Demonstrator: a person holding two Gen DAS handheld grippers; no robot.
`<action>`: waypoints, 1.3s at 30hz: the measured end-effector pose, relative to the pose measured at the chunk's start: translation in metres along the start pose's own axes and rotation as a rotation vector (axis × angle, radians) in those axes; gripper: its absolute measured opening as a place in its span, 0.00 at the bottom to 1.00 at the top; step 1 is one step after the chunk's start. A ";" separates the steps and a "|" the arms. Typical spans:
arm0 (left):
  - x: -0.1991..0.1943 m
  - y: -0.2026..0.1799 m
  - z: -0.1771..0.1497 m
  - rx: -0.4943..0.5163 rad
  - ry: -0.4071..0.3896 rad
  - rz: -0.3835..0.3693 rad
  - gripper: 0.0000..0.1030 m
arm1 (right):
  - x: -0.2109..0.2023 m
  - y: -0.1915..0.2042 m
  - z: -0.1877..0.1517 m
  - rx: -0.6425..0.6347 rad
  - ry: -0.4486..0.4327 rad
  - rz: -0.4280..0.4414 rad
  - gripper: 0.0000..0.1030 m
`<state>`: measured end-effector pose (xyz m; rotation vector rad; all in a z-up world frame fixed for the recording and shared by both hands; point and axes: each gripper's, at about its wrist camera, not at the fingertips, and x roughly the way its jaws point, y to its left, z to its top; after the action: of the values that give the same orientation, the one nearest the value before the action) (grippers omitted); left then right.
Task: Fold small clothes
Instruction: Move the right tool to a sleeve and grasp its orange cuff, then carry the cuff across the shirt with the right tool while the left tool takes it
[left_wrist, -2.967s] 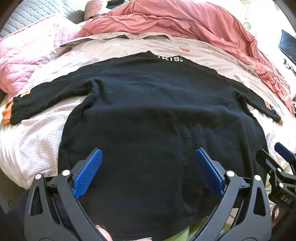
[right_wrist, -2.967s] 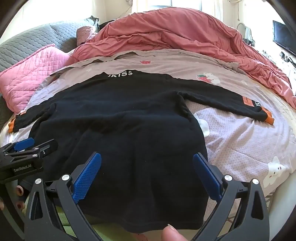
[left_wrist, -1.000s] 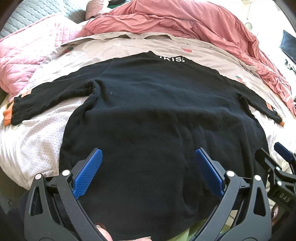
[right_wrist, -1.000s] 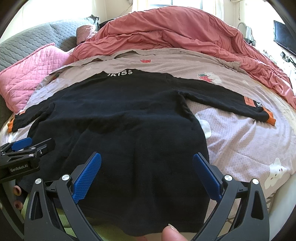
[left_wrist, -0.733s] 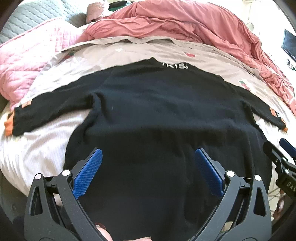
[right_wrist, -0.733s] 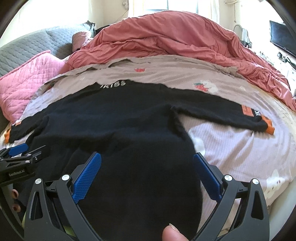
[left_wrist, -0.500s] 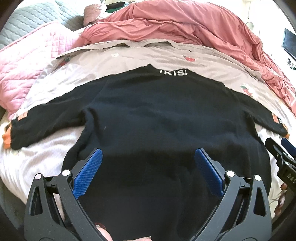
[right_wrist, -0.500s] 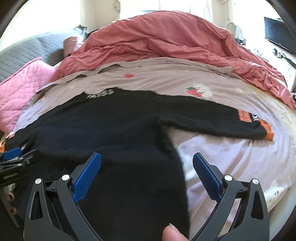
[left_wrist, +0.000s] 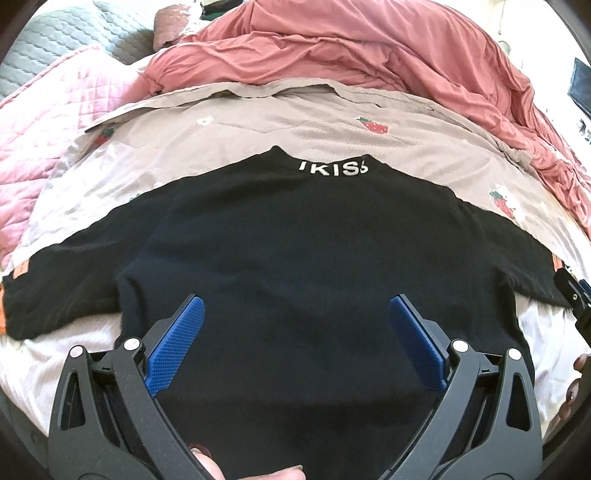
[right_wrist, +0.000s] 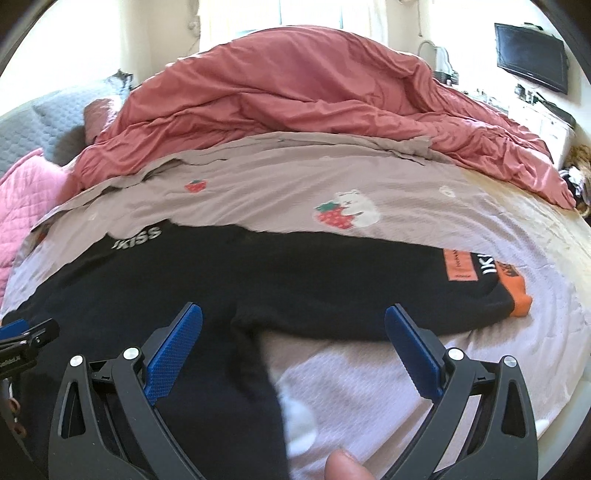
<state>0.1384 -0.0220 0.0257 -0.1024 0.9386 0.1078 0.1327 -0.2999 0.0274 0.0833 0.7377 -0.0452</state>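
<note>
The black sweater (left_wrist: 295, 258) lies flat, sleeves spread, on the strawberry-print sheet (right_wrist: 369, 177), with the left gripper (left_wrist: 295, 343) and right gripper (right_wrist: 293, 343) above it, jaws wide apart and empty.

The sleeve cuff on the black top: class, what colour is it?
Orange; the cuff on the black top shows best in the right wrist view.

The black sweatshirt (left_wrist: 295, 258) lies flat across the strawberry-print sheet (right_wrist: 369, 376), leaving bare sheet open beside its right sleeve (right_wrist: 369, 288) and beyond the collar. The heaped red duvet (right_wrist: 314, 88) blocks the far side; a pink quilted pillow (left_wrist: 44, 122) crowds the left.
</note>
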 end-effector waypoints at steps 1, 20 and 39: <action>0.003 -0.002 0.003 -0.003 0.004 -0.007 0.91 | 0.004 -0.008 0.003 0.009 0.004 -0.014 0.96; 0.082 -0.030 0.029 0.008 0.105 -0.074 0.91 | 0.039 -0.213 0.009 0.254 0.093 -0.334 0.95; 0.088 -0.015 0.029 0.015 0.023 -0.093 0.91 | 0.028 -0.175 0.043 0.259 -0.002 -0.040 0.06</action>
<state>0.2150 -0.0287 -0.0279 -0.1333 0.9557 0.0130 0.1698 -0.4784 0.0298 0.3162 0.7289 -0.1788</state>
